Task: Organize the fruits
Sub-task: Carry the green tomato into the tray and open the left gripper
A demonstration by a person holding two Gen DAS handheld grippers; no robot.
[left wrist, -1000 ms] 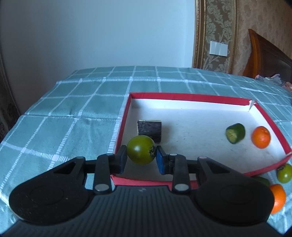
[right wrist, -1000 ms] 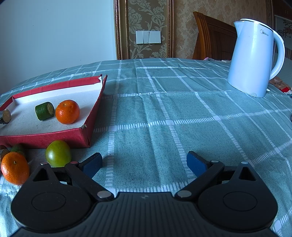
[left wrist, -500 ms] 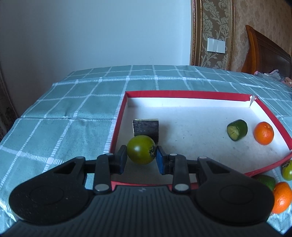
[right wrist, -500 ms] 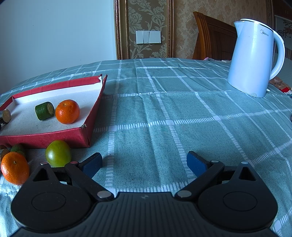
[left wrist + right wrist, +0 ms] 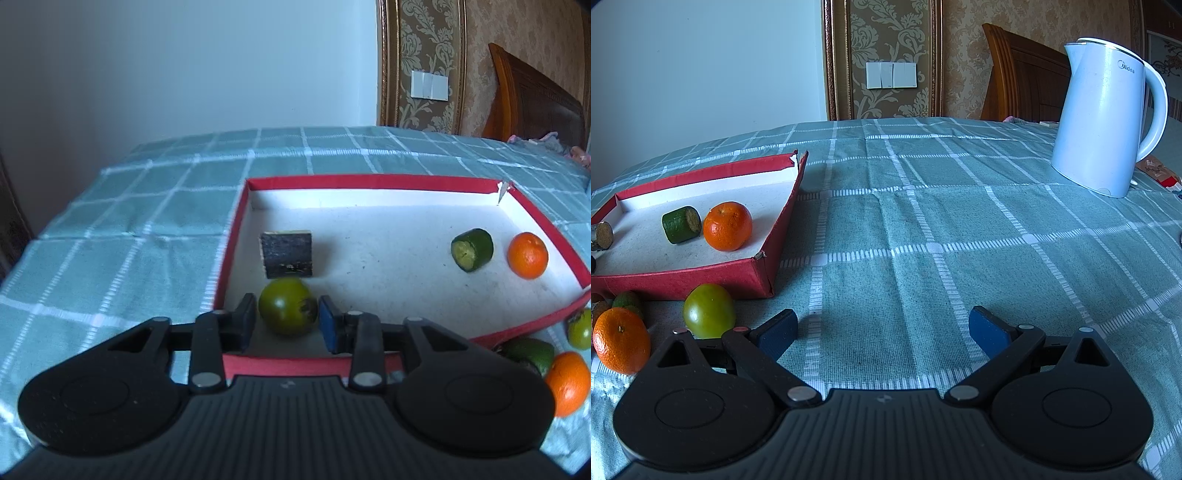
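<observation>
green tomato sits low centre in the red tray, left hand-held gripper loosened around it; it may roll. other view: right hand-held gripper gapes empty near loose fruit, lower left.

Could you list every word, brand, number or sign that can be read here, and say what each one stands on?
"Midea": brand mark near the top of the white kettle.
Red packet at the table edge beside the kettle: printing too small and blurred to read.
Nothing else in either view bears readable text.
</observation>
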